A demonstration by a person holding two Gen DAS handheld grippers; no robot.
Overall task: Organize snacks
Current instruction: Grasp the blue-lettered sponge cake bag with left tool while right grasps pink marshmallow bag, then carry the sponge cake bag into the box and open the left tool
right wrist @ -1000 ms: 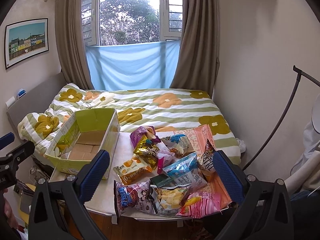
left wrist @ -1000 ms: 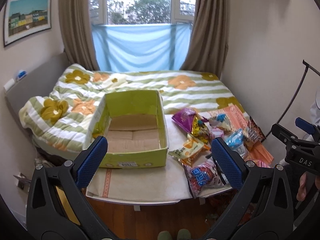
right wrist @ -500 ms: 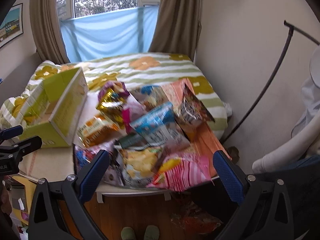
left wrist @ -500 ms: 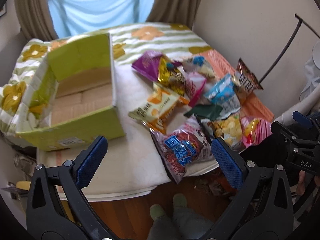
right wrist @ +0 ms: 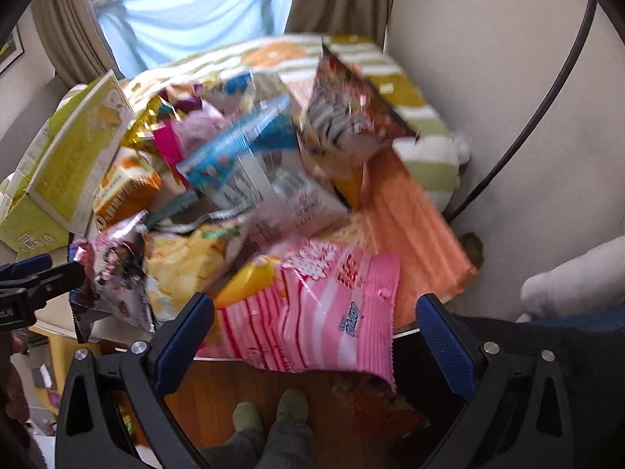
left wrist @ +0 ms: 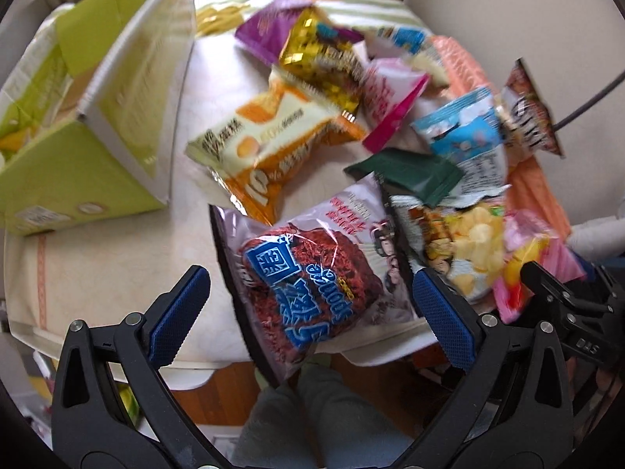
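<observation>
- Table [left wrist: 117,265]: carries the whole job; no snack boxed yet, judging by the heap.
- Box [left wrist: 78,172]: green carton at 10 o'clock in the left view, open, interior mostly hidden.
- Snack heap [left wrist: 390,125]: packets overlapping, from centre to 2 o'clock.
- Red-and-blue packet [left wrist: 308,273]: nearest, overhanging the table edge.
- Left hand-held gripper [left wrist: 308,297]: released, jaws straddling that packet, apparently above it; next, descend and close.
- Right hand-held gripper [right wrist: 312,324]: released over pink packet [right wrist: 312,312].
</observation>
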